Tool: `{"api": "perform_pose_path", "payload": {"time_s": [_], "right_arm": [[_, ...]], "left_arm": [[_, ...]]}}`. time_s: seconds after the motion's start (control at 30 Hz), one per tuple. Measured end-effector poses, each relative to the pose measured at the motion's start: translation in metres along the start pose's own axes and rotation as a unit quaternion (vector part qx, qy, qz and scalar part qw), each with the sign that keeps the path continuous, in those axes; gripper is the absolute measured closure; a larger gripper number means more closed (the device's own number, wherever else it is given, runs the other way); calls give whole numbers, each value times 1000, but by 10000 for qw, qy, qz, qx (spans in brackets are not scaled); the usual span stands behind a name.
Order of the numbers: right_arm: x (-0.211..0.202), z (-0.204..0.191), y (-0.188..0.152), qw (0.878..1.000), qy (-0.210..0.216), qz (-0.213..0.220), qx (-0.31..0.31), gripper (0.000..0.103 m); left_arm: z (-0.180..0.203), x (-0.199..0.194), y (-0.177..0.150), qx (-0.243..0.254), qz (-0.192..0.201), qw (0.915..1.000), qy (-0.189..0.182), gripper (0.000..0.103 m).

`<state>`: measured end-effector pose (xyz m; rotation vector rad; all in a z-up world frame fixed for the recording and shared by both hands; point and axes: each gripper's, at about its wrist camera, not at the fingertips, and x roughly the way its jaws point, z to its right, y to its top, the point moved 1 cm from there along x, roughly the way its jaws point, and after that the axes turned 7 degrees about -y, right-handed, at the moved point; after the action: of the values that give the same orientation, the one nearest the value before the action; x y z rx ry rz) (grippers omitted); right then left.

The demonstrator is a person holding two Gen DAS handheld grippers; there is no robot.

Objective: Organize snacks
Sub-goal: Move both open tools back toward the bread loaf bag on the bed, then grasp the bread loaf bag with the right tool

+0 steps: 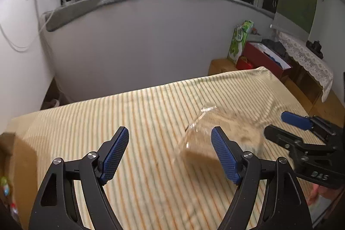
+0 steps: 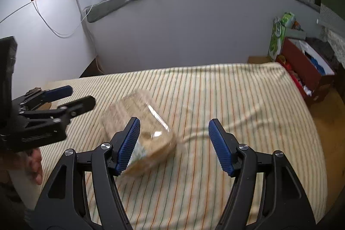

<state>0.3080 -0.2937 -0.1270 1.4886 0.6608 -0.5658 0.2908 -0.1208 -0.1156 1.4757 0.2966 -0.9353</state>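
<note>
A clear plastic snack pack with brown contents [image 2: 142,130] lies blurred on the striped cloth [image 2: 237,100], just ahead of my right gripper's left finger. It also shows in the left wrist view [image 1: 215,133], beyond my left gripper's right finger. My left gripper [image 1: 170,152] is open and empty above the cloth; it also shows in the right wrist view [image 2: 71,96]. My right gripper [image 2: 172,143] is open and empty; it also shows in the left wrist view [image 1: 278,124].
The striped cloth [image 1: 107,133] covers a wide flat surface. A grey wall [image 1: 140,46] with a ledge and dark windows stands behind it. A red box [image 2: 301,66] and a green bag [image 2: 278,36] sit on the floor at the far right.
</note>
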Motion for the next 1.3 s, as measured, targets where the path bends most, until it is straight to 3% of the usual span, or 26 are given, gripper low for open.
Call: {"api": "perform_pose_path", "payload": {"time_s": [0.27,0.33,0.4,0.47,0.57,1.0,1.3], "right_arm": [[29,-1,-6,9989,220,-420,-9,34],[41,9,-13,9938,784,-634,474,34],[51,15,-21,9845,1260,-825,896,33],[54,19,-26,9814,1386,-759,1094,33],[53,19,-29,9807,1445,-728,1101,39],[30,16,-38,9834,1377,-565,1039,45],[-34,11,-29,9870,1370,-79,836,46]], "left_arm": [[1,16,-8,29,-163,9995,-277,24],[-1,25,-12,-48,-265,9990,-366,24],[-1,34,-16,-167,-377,9971,-640,24],[-4,42,-20,-368,-358,9914,-1206,27],[-6,45,-24,-533,-330,9854,-1580,31],[1,34,-26,-360,-228,9874,-1526,37],[17,-8,-23,-157,147,9897,-1417,37]]}}
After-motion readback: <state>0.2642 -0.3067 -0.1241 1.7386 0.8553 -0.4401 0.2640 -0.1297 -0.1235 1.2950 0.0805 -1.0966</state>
